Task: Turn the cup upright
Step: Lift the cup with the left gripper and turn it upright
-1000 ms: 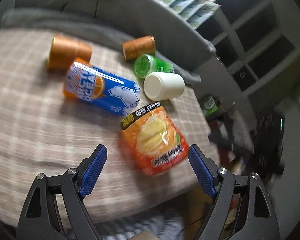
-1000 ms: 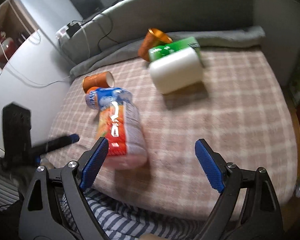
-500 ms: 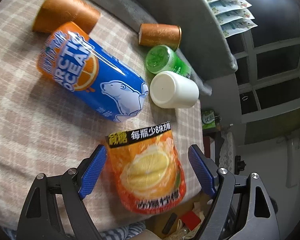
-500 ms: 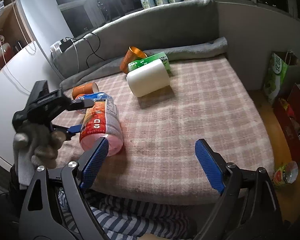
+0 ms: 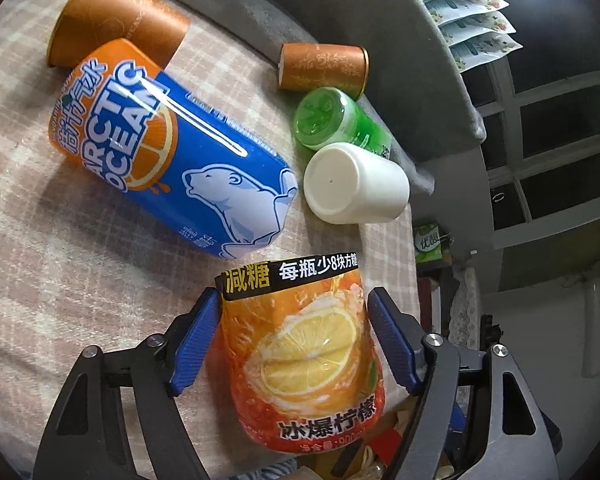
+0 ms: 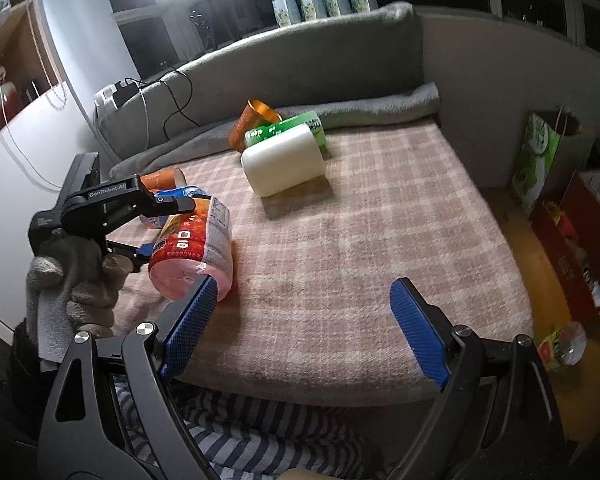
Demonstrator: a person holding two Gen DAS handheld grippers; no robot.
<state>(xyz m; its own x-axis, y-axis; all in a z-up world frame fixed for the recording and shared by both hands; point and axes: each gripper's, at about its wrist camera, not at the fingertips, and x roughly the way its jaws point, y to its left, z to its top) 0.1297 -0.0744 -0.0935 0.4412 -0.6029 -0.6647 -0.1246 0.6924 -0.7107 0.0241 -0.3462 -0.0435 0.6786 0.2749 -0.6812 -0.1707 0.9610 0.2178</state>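
Note:
An orange lemon-drink cup (image 5: 300, 356) lies on its side near the front edge of the plaid blanket (image 5: 60, 280). My left gripper (image 5: 296, 340) is open with its blue pads on either side of the cup, close to it or just touching. In the right wrist view the same cup (image 6: 192, 252) lies between the left gripper's fingers (image 6: 168, 204). My right gripper (image 6: 300, 320) is open and empty, above the blanket's front edge to the right of the cup.
A blue Arctic Ocean can (image 5: 172, 152), a white cup (image 5: 352, 184), a green container (image 5: 332, 120) and two orange cups (image 5: 116, 24) (image 5: 324, 66) lie on their sides farther back. A grey sofa back (image 6: 300, 60) rises behind. Bags (image 6: 540, 160) stand on the floor at right.
My left gripper has moved forward and down so that its pads now straddle the orange cup. My right gripper has pulled back and tilted up, widening its view.

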